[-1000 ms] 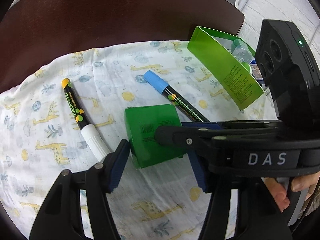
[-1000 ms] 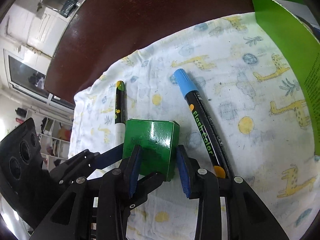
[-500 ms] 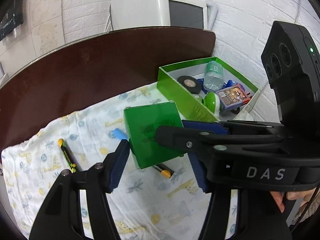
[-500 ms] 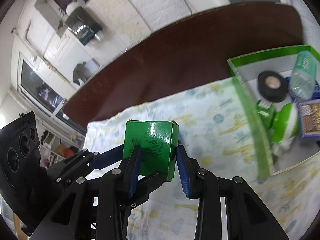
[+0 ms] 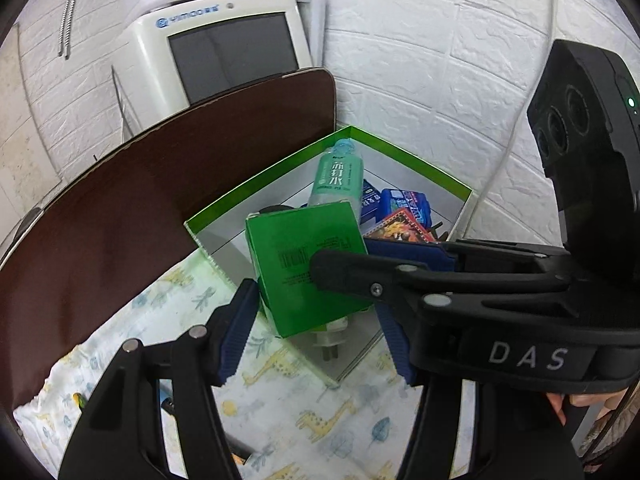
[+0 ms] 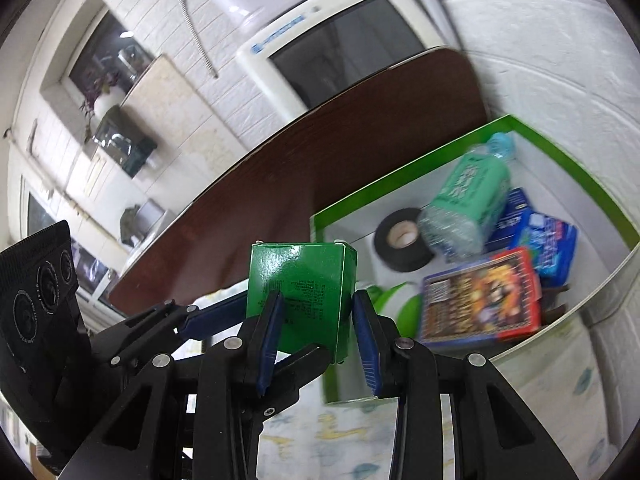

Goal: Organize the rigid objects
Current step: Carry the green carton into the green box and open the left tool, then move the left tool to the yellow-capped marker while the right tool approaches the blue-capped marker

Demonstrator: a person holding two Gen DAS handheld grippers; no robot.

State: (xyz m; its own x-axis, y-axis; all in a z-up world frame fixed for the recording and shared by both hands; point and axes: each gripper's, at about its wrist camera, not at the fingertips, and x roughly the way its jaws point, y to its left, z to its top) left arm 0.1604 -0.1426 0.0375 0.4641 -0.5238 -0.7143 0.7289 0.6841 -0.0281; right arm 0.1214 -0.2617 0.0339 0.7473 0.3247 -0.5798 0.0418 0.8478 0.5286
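the small green carton (image 6: 301,292) is clamped from two sides, the right gripper (image 6: 316,340) narrow across it and the left gripper (image 5: 316,328) wider across its other faces, and it hangs just over the near wall of the green-rimmed box (image 5: 404,152), not yet inside. in that box already lie a bottle (image 5: 337,178), a black tape roll (image 6: 400,240) and printed packets, while pens (image 5: 166,402) wait on the giraffe-print cloth (image 5: 320,420), so i judge the sorting partly done. readable writing: "das" on the right gripper's body, chinese characters on the bottle; the monitor (image 5: 224,52) logo is too small to be sure of.

Both tools are clamping one green carton (image 6: 301,294) crosswise: the right tool (image 6: 316,344) gripping narrowly, the left tool (image 5: 316,336) gripping wider.
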